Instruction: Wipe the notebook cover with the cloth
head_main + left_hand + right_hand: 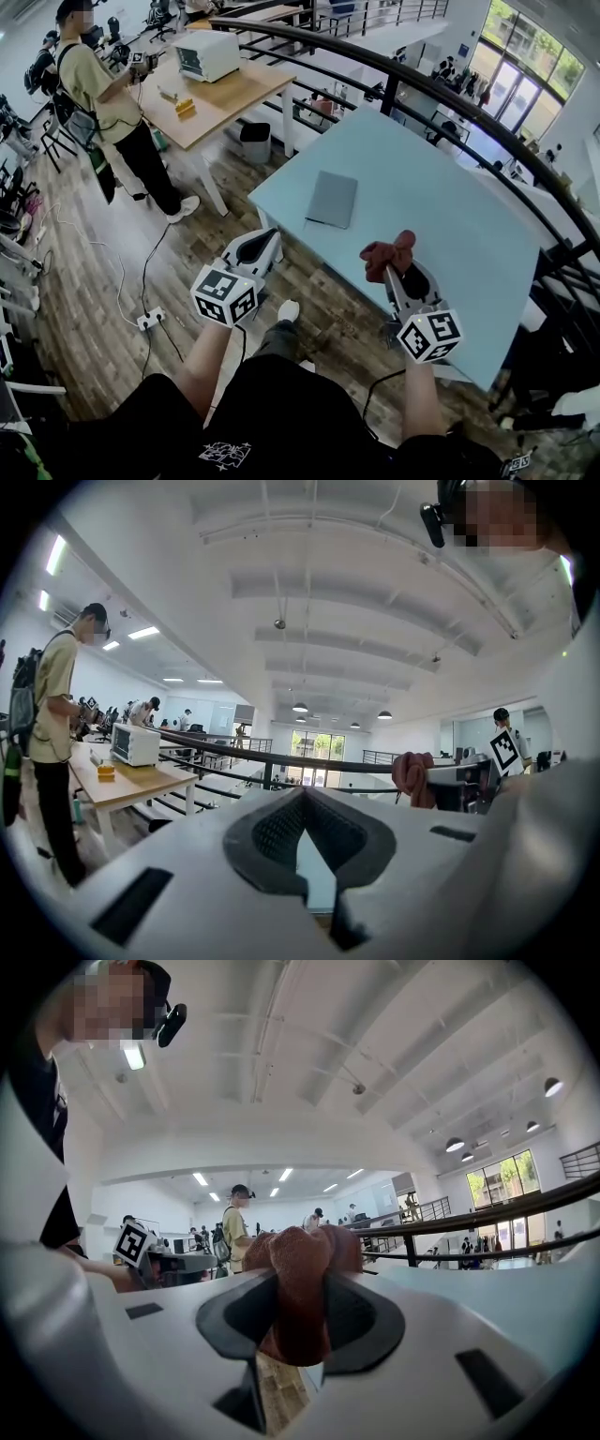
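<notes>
A thin grey notebook [332, 199] lies flat and closed on the light blue table [441, 216], toward its left side. My right gripper [392, 272] hovers over the table's near edge, to the right of and nearer than the notebook, shut on a bunched reddish-brown cloth [387, 254]. In the right gripper view the cloth [300, 1283] fills the gap between the jaws and bulges above them. My left gripper [266, 244] is held at the table's near-left corner, short of the notebook, jaws together and empty [302, 803]. The cloth [412, 776] also shows at the right of the left gripper view.
A dark curved railing [427, 86] runs behind the blue table. To the left stands a wooden table [225, 98] with a white appliance [207, 54], and a person [103, 94] beside it. A bin [255, 142], cables and a power strip [150, 319] are on the wooden floor.
</notes>
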Motion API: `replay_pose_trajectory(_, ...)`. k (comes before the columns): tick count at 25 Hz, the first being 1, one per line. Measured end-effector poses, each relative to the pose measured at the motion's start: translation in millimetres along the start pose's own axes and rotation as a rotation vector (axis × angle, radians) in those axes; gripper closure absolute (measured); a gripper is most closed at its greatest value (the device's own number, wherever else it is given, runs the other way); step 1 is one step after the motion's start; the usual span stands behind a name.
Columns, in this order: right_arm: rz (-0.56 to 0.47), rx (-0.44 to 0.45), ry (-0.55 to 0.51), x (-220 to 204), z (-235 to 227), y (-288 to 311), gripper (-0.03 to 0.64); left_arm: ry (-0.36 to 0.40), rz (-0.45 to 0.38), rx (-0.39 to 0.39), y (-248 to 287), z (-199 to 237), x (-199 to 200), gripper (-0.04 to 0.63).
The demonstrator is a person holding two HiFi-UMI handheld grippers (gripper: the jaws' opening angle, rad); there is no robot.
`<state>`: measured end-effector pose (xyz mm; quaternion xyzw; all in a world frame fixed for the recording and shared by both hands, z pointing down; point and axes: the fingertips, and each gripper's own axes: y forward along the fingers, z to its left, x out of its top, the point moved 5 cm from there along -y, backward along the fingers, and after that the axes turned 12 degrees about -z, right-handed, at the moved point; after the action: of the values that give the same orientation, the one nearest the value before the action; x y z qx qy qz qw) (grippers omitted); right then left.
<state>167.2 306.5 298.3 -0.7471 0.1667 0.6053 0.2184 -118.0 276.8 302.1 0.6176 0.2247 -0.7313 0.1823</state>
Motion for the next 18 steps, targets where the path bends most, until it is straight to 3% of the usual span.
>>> replay_pose_trajectory(12, 0.073, -0.026, -0.018, -24, -36, 42, 0.485, -0.033, 0.055, -0.048, 62, 25, -35, 0.588)
replay_pose_trajectory(18, 0.108, -0.035, 0.002, -41, -60, 88, 0.485, -0.089, 0.111, -0.089, 102, 48, -59, 0.589)
